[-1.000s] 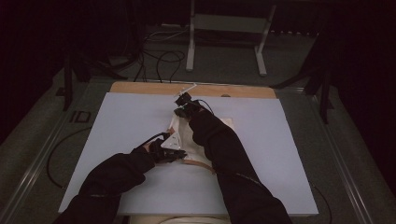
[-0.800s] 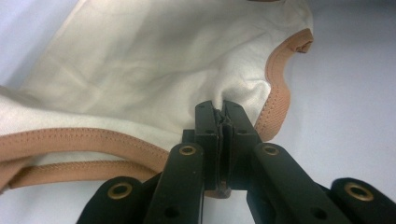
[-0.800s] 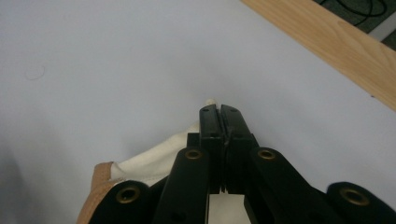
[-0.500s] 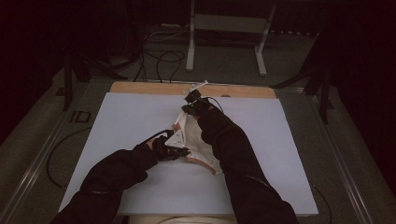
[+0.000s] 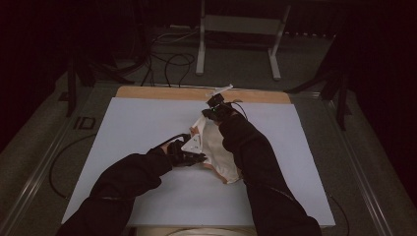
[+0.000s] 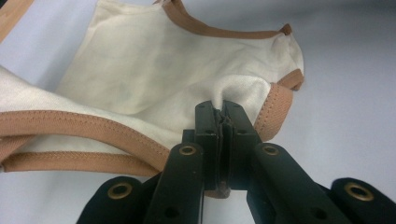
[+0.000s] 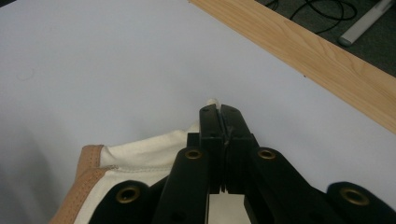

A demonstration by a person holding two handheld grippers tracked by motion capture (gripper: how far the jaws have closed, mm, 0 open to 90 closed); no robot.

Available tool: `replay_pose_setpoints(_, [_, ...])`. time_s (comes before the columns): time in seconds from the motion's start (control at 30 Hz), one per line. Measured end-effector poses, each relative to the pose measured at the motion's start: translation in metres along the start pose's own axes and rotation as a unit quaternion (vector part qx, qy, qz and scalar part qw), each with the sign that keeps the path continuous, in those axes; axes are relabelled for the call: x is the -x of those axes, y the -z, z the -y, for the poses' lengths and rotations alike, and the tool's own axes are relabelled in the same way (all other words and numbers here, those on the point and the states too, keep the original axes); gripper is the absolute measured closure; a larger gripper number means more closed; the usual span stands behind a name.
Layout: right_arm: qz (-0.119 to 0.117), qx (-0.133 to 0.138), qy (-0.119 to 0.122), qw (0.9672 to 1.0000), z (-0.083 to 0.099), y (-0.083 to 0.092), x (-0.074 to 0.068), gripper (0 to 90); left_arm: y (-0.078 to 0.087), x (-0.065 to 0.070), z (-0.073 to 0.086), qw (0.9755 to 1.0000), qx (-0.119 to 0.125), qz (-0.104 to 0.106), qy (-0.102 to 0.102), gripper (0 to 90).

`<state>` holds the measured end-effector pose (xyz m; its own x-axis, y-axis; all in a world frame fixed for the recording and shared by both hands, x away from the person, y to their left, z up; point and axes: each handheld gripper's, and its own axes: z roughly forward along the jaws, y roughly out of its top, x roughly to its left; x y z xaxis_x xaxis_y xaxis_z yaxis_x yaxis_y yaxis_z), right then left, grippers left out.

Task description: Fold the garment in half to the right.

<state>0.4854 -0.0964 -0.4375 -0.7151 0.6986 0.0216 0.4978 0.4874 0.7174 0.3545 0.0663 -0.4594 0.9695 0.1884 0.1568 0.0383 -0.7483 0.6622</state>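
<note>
A cream cloth garment point(image 5: 216, 147) with tan trim lies partly lifted on the pale table sheet point(image 5: 147, 123). My left gripper point(image 5: 194, 156) is shut on a fold of this garment point(image 6: 154, 65) near its tan edge, at the near left of the cloth. My right gripper point(image 5: 212, 110) is shut on the far end of the garment point(image 7: 144, 156), and a small tip of cream cloth pokes out past its jaws. The cloth stretches between the two grippers, raised at the far end.
A wooden strip point(image 5: 162, 92) runs along the table's far edge point(image 7: 299, 51). Beyond it are cables point(image 5: 167, 59) and a metal stand point(image 5: 236, 29) on the floor. A black cable point(image 5: 61, 157) trails off the table's left side.
My right gripper has moved farther away and to the right, drawing the cloth's far end up with it. The left gripper has risen slightly with its fold.
</note>
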Motion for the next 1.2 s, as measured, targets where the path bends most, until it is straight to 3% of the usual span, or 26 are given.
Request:
replay_pose_setpoints(0.8, [0.007,0.012,-0.027,0.9996,0.035,0.027,0.027,89.6,-0.032,0.008,-0.028,0.9992,-0.015,0.029,-0.023,87.3])
replay_pose_setpoints(1.2, [0.007,0.020,-0.046,0.9987,0.059,0.034,0.047,89.5,-0.048,0.008,-0.037,0.9990,-0.017,0.038,-0.013,87.2])
